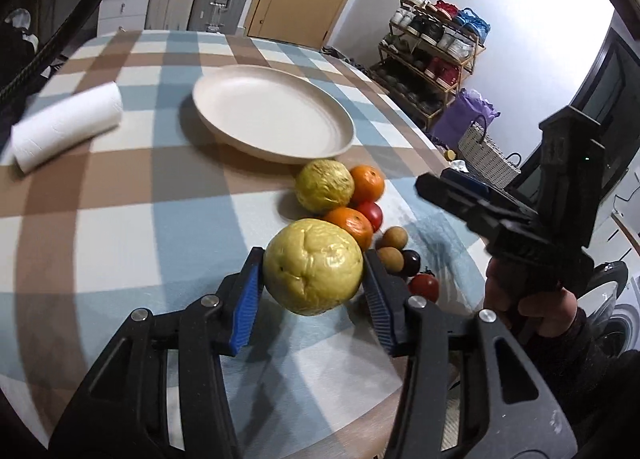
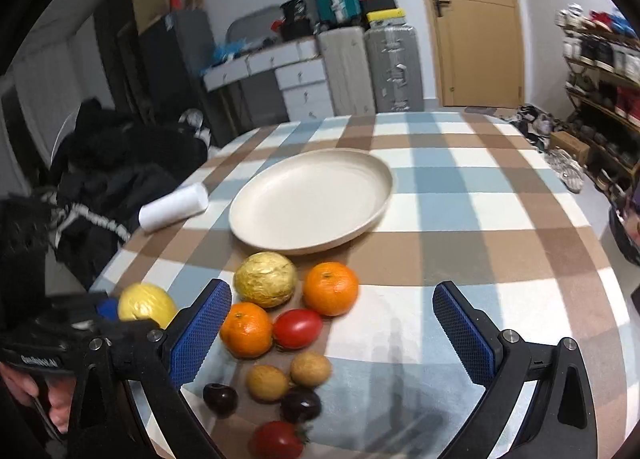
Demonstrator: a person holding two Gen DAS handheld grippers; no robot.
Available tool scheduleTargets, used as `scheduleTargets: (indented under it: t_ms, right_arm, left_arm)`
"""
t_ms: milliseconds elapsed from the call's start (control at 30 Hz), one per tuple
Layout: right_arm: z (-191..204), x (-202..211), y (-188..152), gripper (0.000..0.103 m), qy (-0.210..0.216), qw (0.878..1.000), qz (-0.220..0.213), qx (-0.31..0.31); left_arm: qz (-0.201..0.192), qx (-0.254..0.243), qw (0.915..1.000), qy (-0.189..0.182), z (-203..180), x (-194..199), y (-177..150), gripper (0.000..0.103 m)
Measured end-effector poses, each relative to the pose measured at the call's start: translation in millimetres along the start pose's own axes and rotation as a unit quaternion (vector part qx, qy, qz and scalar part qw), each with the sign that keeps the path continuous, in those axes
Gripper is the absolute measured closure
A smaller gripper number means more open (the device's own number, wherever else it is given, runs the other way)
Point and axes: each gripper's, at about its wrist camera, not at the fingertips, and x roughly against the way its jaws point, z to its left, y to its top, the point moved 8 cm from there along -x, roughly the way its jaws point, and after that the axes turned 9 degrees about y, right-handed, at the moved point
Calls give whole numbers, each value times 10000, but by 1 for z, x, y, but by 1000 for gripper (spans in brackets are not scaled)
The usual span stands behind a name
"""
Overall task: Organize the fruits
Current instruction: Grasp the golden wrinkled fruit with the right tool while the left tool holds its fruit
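Observation:
My left gripper (image 1: 313, 279) is shut on a yellow wrinkled fruit (image 1: 313, 267), held above the checked tablecloth; the same yellow fruit (image 2: 146, 305) shows at the left of the right wrist view. My right gripper (image 2: 332, 333) is open above the fruit pile, nothing between its pads. On the cloth lie a second yellow fruit (image 2: 265, 279), two oranges (image 2: 331, 288) (image 2: 246, 329), a red tomato (image 2: 297, 328), two brown longans (image 2: 311, 368), dark plums (image 2: 219, 398) and another tomato (image 2: 279, 440). A cream plate (image 2: 312, 201) stands empty behind the pile.
A white paper roll (image 1: 66, 127) lies left of the plate (image 1: 272, 115). Dark clothing (image 2: 104, 179) is heaped off the table's left edge. A shoe rack (image 1: 432, 47), suitcases and a door stand beyond the table. A hand (image 1: 536, 303) holds the right gripper's handle.

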Motion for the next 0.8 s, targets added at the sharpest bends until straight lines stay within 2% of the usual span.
scheduleTargets:
  t_ms: [133, 367, 667, 800]
  right_arm:
    - [17, -20, 4, 0, 49, 9993, 296, 210]
    - [44, -55, 6, 0, -181, 9940, 722, 797]
    - [55, -78, 0, 1, -922, 9784, 1033, 1539]
    - [59, -87, -5, 8, -1177, 9682, 1182, 1862]
  left_arm:
    - [-61, 151, 9998, 95, 20, 13, 4, 58]
    - [-82, 381, 9991, 186, 46, 20, -1, 58]
    - [-62, 508, 9983, 271, 67, 17, -7, 57]
    - [-47, 553, 9981, 262, 72, 13, -7, 57]
